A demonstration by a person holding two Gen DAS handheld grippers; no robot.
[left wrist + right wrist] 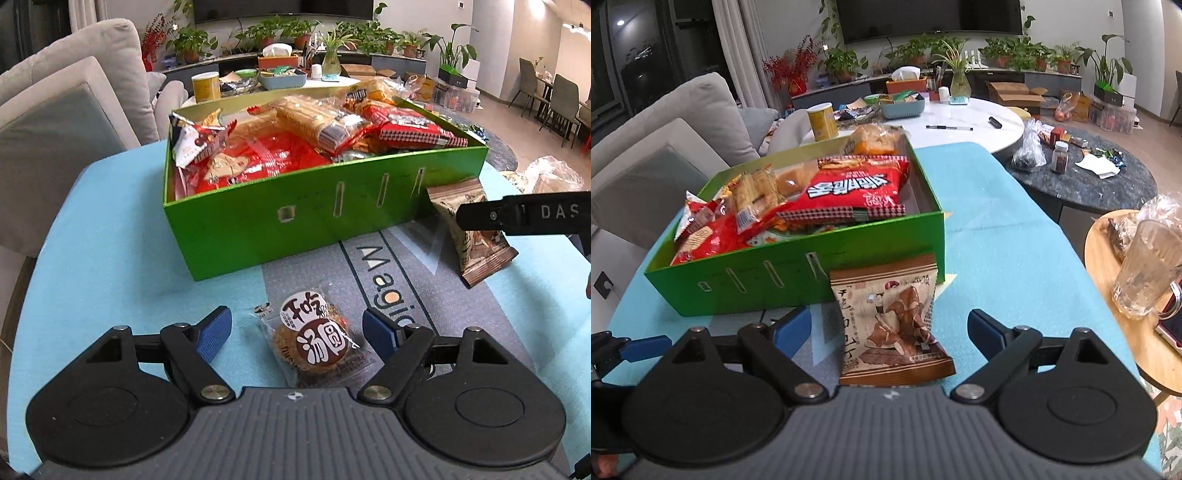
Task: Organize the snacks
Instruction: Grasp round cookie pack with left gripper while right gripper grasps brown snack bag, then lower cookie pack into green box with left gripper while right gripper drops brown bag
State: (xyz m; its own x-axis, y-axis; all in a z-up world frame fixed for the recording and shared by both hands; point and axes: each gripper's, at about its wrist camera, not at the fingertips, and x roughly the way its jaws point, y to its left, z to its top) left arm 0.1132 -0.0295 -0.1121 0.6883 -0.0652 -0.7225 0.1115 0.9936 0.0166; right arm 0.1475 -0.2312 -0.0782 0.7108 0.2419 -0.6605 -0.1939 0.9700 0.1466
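Both grippers are spread wide and grasp nothing: the left gripper [297, 330] straddles a round-cookie packet [314, 341] on the blue mat [110, 258], the right gripper [890, 332] flanks a brown snack pouch [895, 325] leaning against the green box [757, 284].

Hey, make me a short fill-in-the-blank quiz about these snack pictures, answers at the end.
1. The snacks are piled in a ____ cardboard box.
2. The left tongs straddle a clear-wrapped ____ cake packet.
3. The brown snack packet between the right tongs lies ____ the box.
4. Both tongs are ____, gripping nothing.

Answers: green; round; outside; open
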